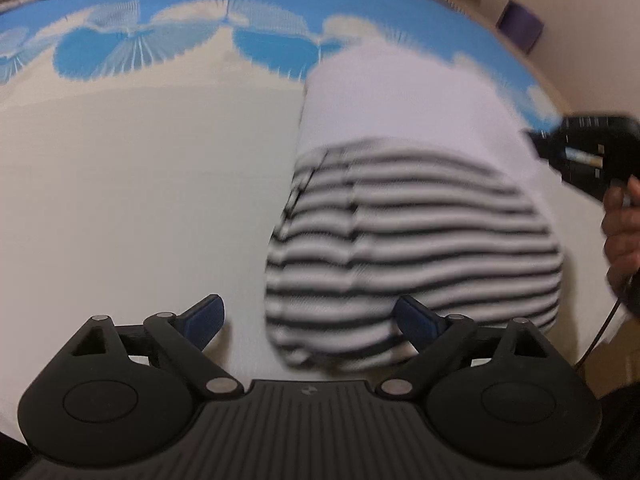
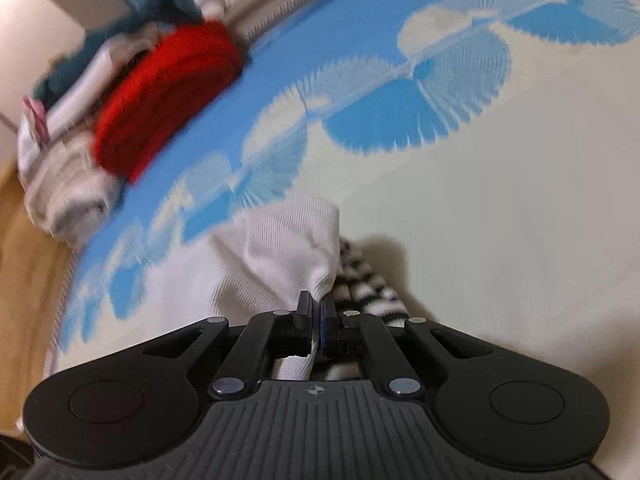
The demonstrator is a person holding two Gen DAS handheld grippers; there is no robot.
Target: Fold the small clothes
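A small garment [image 1: 404, 208], white at the far part and black-and-white striped at the near part, lies on a cream and blue patterned sheet [image 1: 140, 184]. My left gripper [image 1: 310, 322] is open and empty, just in front of the garment's near striped edge. My right gripper [image 2: 316, 308] is shut on the garment's white fabric [image 2: 292, 240] and lifts it into a bunch, with striped cloth [image 2: 368, 288] beside the fingers. The right gripper also shows in the left wrist view [image 1: 580, 152], at the garment's right edge.
A pile of folded clothes with a red item [image 2: 168, 96] and white and grey pieces [image 2: 68, 184] sits at the sheet's far edge. A purple box [image 1: 520, 26] stands by the wall. Wooden floor [image 2: 24, 264] lies beyond the sheet's edge.
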